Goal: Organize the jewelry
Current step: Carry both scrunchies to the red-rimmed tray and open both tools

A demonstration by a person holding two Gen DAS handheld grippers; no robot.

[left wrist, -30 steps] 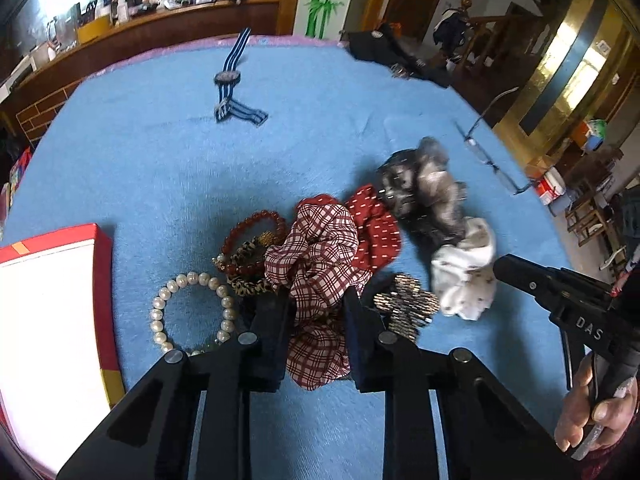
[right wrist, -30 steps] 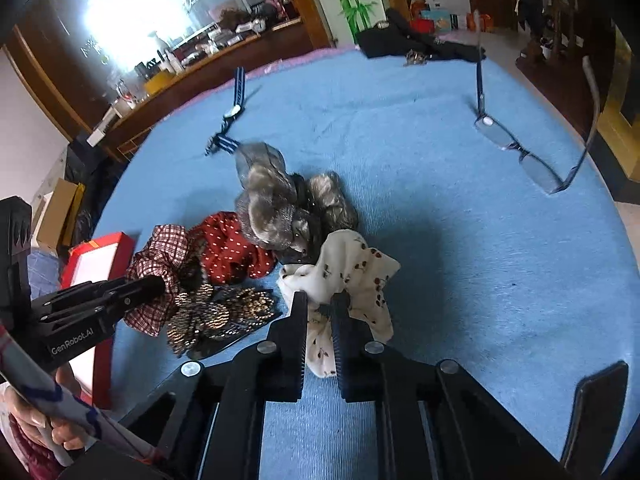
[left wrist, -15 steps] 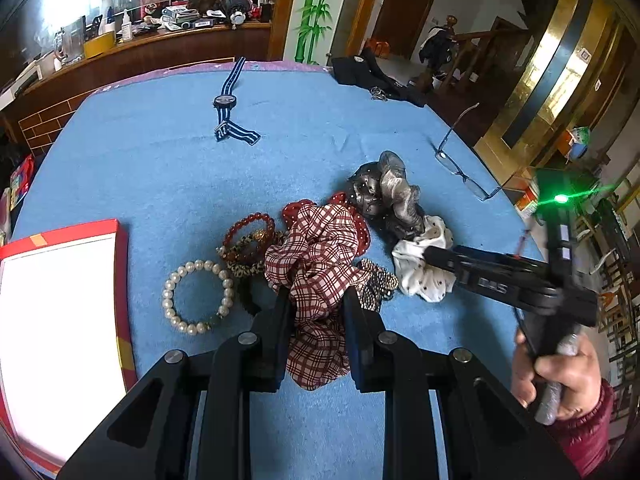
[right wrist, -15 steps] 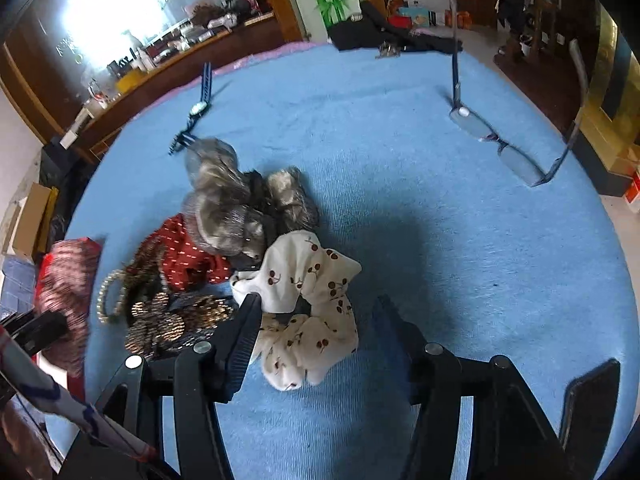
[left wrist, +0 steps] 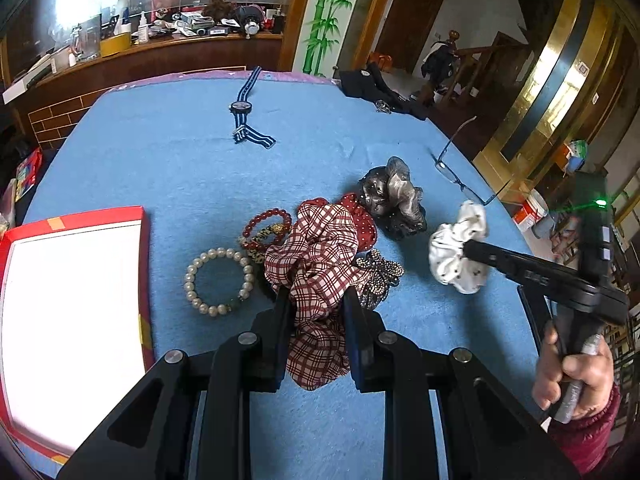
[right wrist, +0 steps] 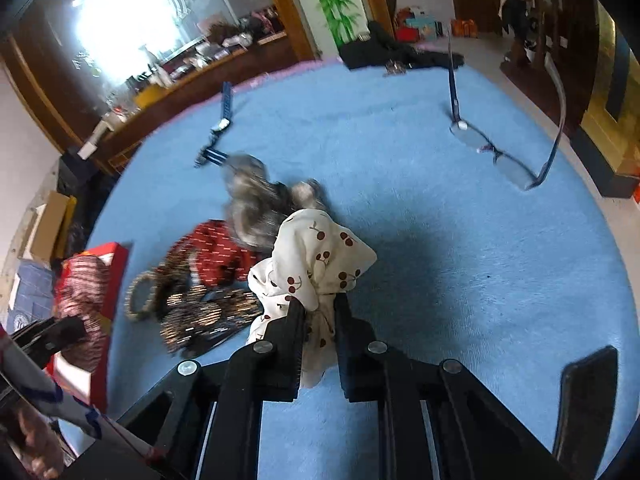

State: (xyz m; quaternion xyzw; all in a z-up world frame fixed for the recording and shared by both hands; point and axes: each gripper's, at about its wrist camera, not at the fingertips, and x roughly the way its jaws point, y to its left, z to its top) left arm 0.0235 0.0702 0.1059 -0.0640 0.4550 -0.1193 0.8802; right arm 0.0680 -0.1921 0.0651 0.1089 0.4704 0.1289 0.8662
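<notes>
Plaid scrunchie [left wrist: 320,276] is pinched in the left gripper [left wrist: 316,312], near the cloth's front edge. Right gripper [right wrist: 318,312], having just closed, clamps the white scrunchie [right wrist: 316,256], lifted by the cloth's [left wrist: 160,160] right edge. Red box [left wrist: 72,320] sits at the left edge, beside a pearl bracelet [left wrist: 218,280].

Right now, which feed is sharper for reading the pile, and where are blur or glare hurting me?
Left wrist view: sharp, the pearl bracelet and plaid scrunchie read cleanly; the white box interior is blown out. Right wrist view: motion blur smears the grey scrunchie and beaded pieces, only the cherry scrunchie stays crisp; window glare top left. Both bend straight edges.
</notes>
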